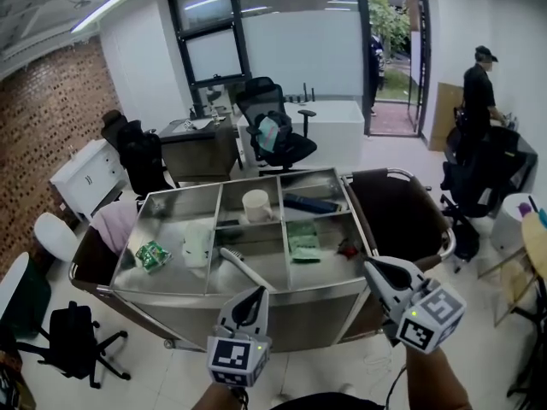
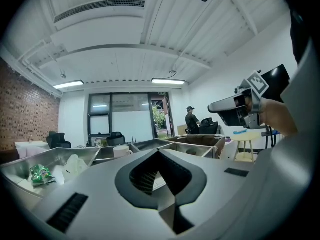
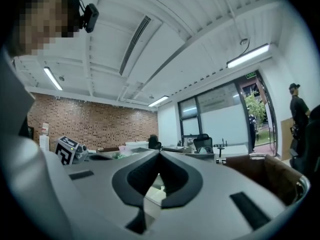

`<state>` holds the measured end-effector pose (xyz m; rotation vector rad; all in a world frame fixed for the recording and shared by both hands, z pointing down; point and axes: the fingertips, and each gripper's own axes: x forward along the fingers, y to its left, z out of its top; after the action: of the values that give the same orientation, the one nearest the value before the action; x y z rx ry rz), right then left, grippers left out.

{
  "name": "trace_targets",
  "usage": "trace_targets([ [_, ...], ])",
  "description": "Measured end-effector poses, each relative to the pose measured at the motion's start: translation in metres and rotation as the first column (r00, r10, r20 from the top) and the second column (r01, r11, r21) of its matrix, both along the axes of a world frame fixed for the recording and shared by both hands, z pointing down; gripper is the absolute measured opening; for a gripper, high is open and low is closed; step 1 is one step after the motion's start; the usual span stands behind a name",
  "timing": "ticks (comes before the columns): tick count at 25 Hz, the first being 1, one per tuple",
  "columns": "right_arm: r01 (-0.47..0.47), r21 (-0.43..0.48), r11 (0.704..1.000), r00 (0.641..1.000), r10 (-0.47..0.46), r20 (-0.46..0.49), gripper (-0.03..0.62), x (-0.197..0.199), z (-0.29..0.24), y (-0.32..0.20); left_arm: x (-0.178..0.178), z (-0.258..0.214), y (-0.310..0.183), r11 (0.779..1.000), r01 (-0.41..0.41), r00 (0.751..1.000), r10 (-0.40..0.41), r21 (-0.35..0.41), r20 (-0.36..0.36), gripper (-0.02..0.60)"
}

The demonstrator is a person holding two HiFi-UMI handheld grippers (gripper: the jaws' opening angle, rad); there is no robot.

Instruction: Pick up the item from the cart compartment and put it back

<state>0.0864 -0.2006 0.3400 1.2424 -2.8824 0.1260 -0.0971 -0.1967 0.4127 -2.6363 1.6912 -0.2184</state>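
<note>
The steel cart [image 1: 256, 295] has several open compartments. A green packet [image 1: 152, 254] and a white crumpled bag [image 1: 197, 242] lie in the left one. At the back stand a white cup [image 1: 255, 205] and a dark blue item [image 1: 309, 203]. Another green packet [image 1: 302, 239] lies front right, and a white stick-like item [image 1: 244, 267] lies in the front middle. My left gripper [image 1: 255, 295] hovers at the cart's front edge, shut and empty. My right gripper [image 1: 373, 266] is raised by the cart's front right corner, also shut and empty, and shows in the left gripper view [image 2: 225, 106].
Brown bags [image 1: 402, 207] hang on the cart's sides. Black office chairs [image 1: 278, 135] and a desk [image 1: 198, 148] stand behind the cart. A person [image 1: 480, 92] stands at the far right. A black backpack [image 1: 73, 336] lies on the floor at the left.
</note>
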Motion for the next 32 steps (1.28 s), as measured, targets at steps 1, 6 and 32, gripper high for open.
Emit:
trace_targets([
  [1,-0.009,0.005,1.0,1.0,0.009,0.002,0.009,0.004,0.003,0.005,0.0,0.0,0.0,1.0,-0.001,1.0,0.001,0.002,-0.001,-0.001],
  [6,-0.052,-0.031,0.998,0.999,0.052,0.004,0.008,0.017,0.031,0.015,-0.001,-0.003,0.001,1.0,0.006,1.0,-0.006,0.007,0.001,-0.001],
  [32,-0.072,-0.101,0.992,0.997,0.072,-0.005,0.009,0.018,0.059,0.003,-0.003,-0.001,0.0,1.0,0.009,1.0,-0.009,0.017,-0.001,0.0],
])
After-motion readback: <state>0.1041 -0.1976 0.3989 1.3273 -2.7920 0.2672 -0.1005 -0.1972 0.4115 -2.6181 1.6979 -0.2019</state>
